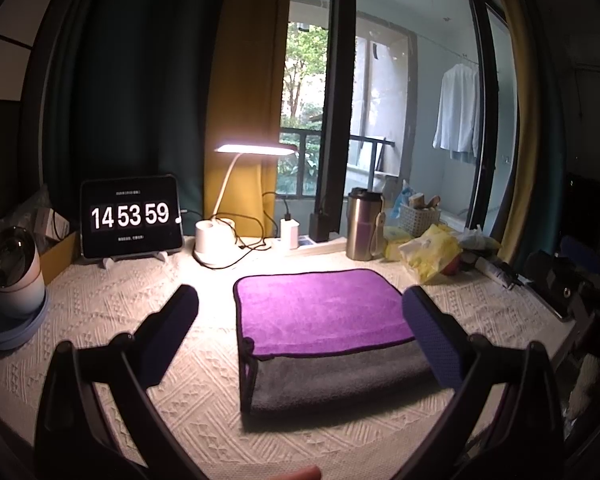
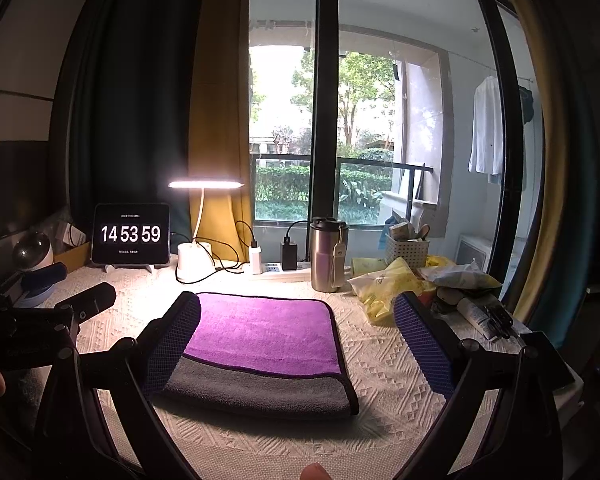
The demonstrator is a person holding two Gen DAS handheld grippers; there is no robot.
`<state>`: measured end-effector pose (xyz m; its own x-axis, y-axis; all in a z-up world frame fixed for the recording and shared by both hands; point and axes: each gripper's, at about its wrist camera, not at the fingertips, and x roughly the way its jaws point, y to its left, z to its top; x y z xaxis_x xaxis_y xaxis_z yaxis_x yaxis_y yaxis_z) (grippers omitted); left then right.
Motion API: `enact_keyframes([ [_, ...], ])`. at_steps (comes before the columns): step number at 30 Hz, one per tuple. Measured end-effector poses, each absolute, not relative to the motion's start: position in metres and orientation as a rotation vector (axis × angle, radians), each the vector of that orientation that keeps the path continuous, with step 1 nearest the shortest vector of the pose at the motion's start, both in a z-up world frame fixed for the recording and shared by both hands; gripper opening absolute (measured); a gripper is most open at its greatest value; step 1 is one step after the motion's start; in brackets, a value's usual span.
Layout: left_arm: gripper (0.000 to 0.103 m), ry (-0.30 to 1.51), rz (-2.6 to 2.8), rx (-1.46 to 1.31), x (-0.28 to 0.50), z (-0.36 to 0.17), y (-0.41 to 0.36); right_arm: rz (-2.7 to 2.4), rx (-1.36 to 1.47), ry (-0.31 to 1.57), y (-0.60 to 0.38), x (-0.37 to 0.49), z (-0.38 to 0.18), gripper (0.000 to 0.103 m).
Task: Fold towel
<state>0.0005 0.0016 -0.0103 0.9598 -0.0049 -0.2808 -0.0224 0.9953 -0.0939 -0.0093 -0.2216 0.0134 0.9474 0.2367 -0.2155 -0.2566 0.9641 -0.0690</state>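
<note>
A towel, purple on one face and grey on the other, lies folded on the cream tablecloth; the purple layer covers the far part and a grey band shows at the near edge. It also shows in the right wrist view. My left gripper is open and empty, held above the towel's near side, its right finger over the towel's right edge. My right gripper is open and empty, its left finger over the towel's left edge. The left gripper's body shows at the left of the right wrist view.
Behind the towel stand a lit desk lamp, a tablet clock, a steel tumbler, a power strip with chargers and a white basket. Yellow bags and tubes crowd the right. A round device sits left.
</note>
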Motion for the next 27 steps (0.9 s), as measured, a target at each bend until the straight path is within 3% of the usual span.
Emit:
enact_keyframes([
  [27,0.103,0.294,0.004,-0.089,0.0019,-0.0116,0.0009,0.249,-0.097,0.209,-0.2221,-0.0097,0.0132,0.1],
])
